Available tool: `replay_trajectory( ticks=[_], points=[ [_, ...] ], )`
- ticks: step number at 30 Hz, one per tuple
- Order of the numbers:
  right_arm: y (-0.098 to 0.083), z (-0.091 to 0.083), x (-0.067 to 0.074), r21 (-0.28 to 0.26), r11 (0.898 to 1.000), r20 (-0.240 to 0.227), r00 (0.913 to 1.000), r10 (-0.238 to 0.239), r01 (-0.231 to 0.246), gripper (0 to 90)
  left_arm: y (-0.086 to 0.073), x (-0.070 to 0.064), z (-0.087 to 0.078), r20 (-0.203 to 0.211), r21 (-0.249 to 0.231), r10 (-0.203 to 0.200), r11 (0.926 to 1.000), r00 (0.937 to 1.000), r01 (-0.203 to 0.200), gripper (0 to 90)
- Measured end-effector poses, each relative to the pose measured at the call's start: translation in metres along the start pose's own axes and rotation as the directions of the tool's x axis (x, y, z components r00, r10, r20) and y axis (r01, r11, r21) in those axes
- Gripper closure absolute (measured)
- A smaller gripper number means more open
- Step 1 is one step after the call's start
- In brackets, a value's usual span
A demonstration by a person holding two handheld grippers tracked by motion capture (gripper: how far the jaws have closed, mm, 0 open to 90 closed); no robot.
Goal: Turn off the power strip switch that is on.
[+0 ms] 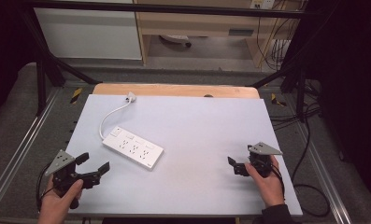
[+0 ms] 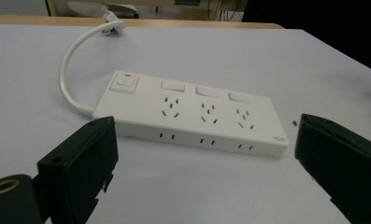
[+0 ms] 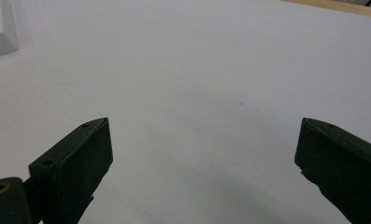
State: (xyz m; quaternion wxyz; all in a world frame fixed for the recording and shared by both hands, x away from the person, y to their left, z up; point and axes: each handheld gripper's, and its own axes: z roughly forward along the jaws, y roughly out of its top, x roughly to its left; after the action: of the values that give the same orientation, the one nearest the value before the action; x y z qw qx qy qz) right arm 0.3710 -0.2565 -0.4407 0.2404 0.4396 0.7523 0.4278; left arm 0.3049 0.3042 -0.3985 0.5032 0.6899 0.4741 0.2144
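A pale grey counter [image 1: 197,135] with a wooden edge at its far side is seen from above, framed by black struts; a grey floor, cables and light cabinets lie beyond it. A white power strip [image 1: 133,149] is laid flat on the counter, left of centre, set at a slant. Three socket groups, three rocker switches and one main switch with a red mark are carried on its top face. A white cord [image 1: 110,115] is curved from its far-left end toward the back of the counter, where it is ended by a plug [image 1: 131,97], whose shape is too small to be made out with certainty.

The left claw [image 1: 94,163] is held in a hand [image 1: 59,203] at the near-left corner, just off the strip's near side and apart from it. Its jaws are spread wide with nothing between them; in the left gripper view the strip [image 2: 188,113] is seen lying beyond the gap, untouched.

The right claw [image 1: 239,162] is held in the other hand [image 1: 266,184] at the near-right, well apart from the strip. Its jaws are likewise parted and empty over bare counter [image 3: 197,84]. A corner of the strip [image 3: 0,28] is caught at the top-left edge of the right gripper view.
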Motion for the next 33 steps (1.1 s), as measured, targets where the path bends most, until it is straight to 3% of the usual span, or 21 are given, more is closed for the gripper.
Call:
replay_trajectory(
  ticks=[17,30,33],
  points=[
    [0.0,0.002,-0.002,-0.004,1.0,-0.005,1.0,0.001,-0.001,4.9,0.027,-0.006,0.011,-0.001,0.042,0.023,0.9989,0.9997,-0.023,6.5],
    [0.0,0.002,0.002,0.003,1.0,-0.017,0.9995,-0.025,0.025,4.8,0.051,-0.009,0.025,0.018,0.014,0.019,0.9997,0.9997,-0.019,6.0],
    [0.0,0.002,0.001,0.004,1.0,-0.013,0.9997,-0.023,0.023,4.9,0.055,-0.01,0.032,0.021,0.04,0.032,0.9987,0.9993,-0.032,6.0]
  ],
)
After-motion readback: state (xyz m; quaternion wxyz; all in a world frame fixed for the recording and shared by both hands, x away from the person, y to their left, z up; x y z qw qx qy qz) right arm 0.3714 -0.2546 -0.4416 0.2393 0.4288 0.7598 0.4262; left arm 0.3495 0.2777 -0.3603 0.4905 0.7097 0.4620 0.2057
